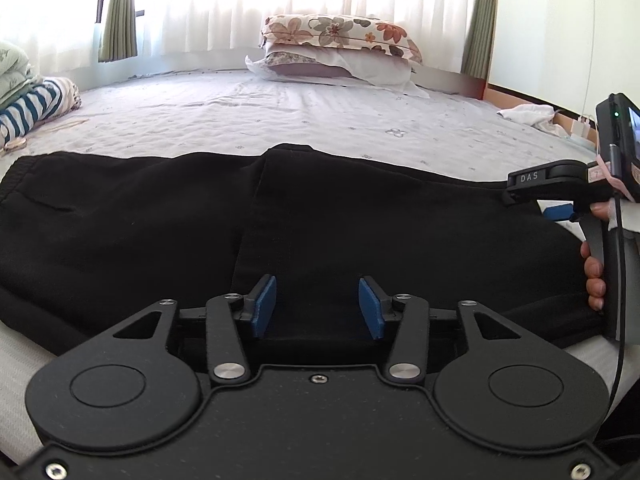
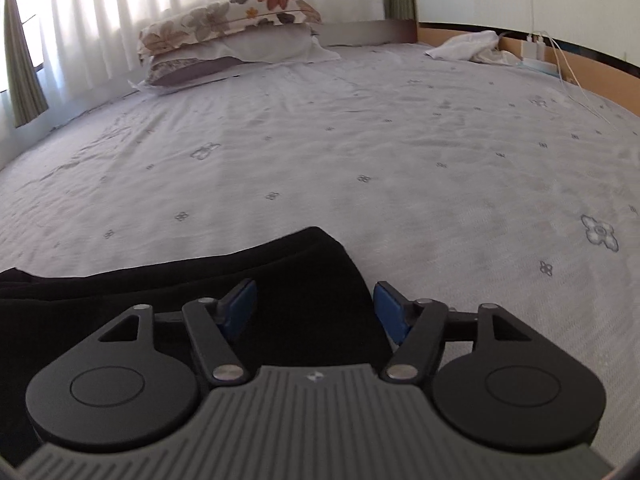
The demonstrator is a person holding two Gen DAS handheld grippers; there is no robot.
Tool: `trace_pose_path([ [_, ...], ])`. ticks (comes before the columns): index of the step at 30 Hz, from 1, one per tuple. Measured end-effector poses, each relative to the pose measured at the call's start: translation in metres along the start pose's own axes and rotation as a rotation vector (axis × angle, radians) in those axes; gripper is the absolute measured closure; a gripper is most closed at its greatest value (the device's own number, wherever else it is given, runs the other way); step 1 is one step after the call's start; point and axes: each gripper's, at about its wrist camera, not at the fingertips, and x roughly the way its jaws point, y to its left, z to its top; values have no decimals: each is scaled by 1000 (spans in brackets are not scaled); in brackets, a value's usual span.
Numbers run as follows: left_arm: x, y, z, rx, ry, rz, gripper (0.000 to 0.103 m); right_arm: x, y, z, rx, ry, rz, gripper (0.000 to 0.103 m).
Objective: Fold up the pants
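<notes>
Pants (image 1: 320, 224) are laid flat across the near edge of the bed (image 1: 320, 116), black, spread left to right. An elastic waistband is seen at the far left end; one layer is folded over another near the middle, with a straight vertical edge running toward the camera.

Left tongs (image 1: 317, 307) are released: blue pads (image 1: 265, 304) are set well apart, hovering over the near middle of the pants. No cloth is caught between them (pad contact with the fabric below cannot be told).

Right tongs (image 2: 316, 310) are also released, pads apart, positioned at the right end of the pants (image 2: 256, 276). The cloth corner lies between and ahead of the pads; the left pad is over the fabric, the right pad (image 2: 391, 314) sits just at the cloth's right edge, over the sheet. Nothing is gripped.

In the left view the right tongs (image 1: 556, 213) are seen side-on at the right border, held by a hand (image 1: 594, 276) on the grip, with a small screen unit mounted on top.

Background: two stacked pillows (image 1: 340, 50) at the far side by the curtains (image 1: 240, 4) (top one floral), folded bedding with a striped item (image 1: 32, 110) at far left, a white crumpled cloth (image 2: 472, 46) at the far right corner beside a wooden bed frame.
</notes>
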Motion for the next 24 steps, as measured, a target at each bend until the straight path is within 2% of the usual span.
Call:
trace_pose_path([
  [2,1,-1,-1,9,-4,0,54,2,-5,0,21,13,8,21],
  [6,2,0,-1,7,-5,-6,52,-4,2,2,-22,32,10,12],
  [8,1,1,-1,6,-4,-11,52,-15,6,-2,-36,34,55,10],
  [10,0,1,0,7,0,-17,52,-30,12,-9,-59,18,87,5],
  [12,-2,5,2,-5,11,-39,46,-49,21,-21,-116,-15,106,0],
  [14,-7,11,5,-39,13,-61,44,-69,27,-38,-191,-53,95,0],
  [15,-10,15,6,-58,12,-65,39,-78,29,-48,-226,-71,87,0],
  [18,-22,29,9,-87,-6,-14,24,-97,28,-77,-296,-120,72,0],
  [20,-30,39,11,-80,-35,36,22,-99,21,-92,-279,-125,79,0],
  [21,-36,46,13,-70,-53,78,20,-101,16,-97,-243,-158,92,0],
  [24,-48,71,18,-59,-77,193,17,-108,22,-92,-250,-174,63,0],
])
